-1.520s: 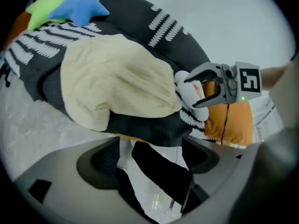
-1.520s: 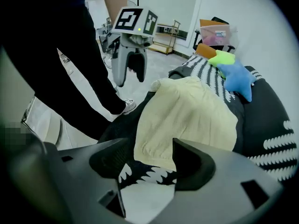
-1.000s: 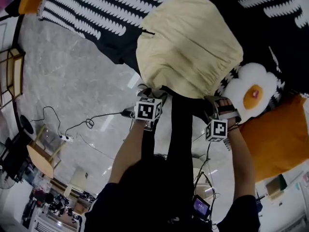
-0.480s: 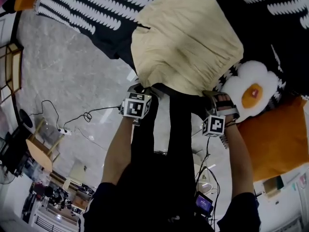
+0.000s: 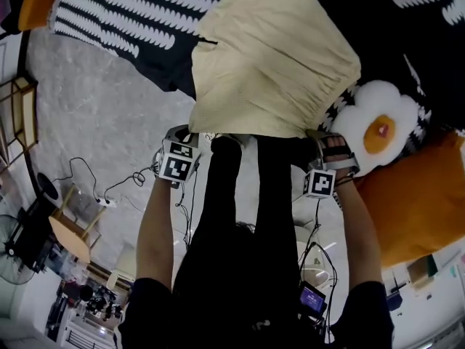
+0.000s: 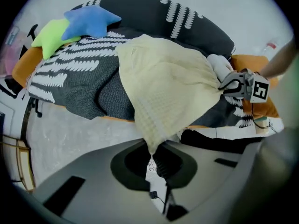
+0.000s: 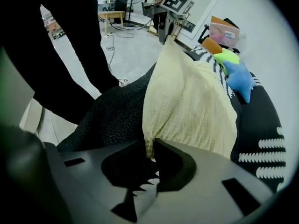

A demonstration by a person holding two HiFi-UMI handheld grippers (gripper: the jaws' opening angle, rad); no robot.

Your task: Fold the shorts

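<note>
Yellow waffle cloth pinched at far left: left gripper (image 5: 192, 133) clamped tight on the near-left corner of the shorts (image 5: 276, 57), corner raised off the blanket (image 5: 138, 20). Rest of the shorts lying spread out on that blanket, near edge drawn between both grippers, no doubled-over layer visible. Further right, right gripper (image 5: 321, 140) closing, near-right corner already squeezed between its jaws, just beside the egg cushion (image 5: 378, 133). Judging by this: grasping stage about finished, folding itself not begun; probably left to do: carrying the near edge over to the far edge, laying it down, letting go, perhaps a second fold
</note>
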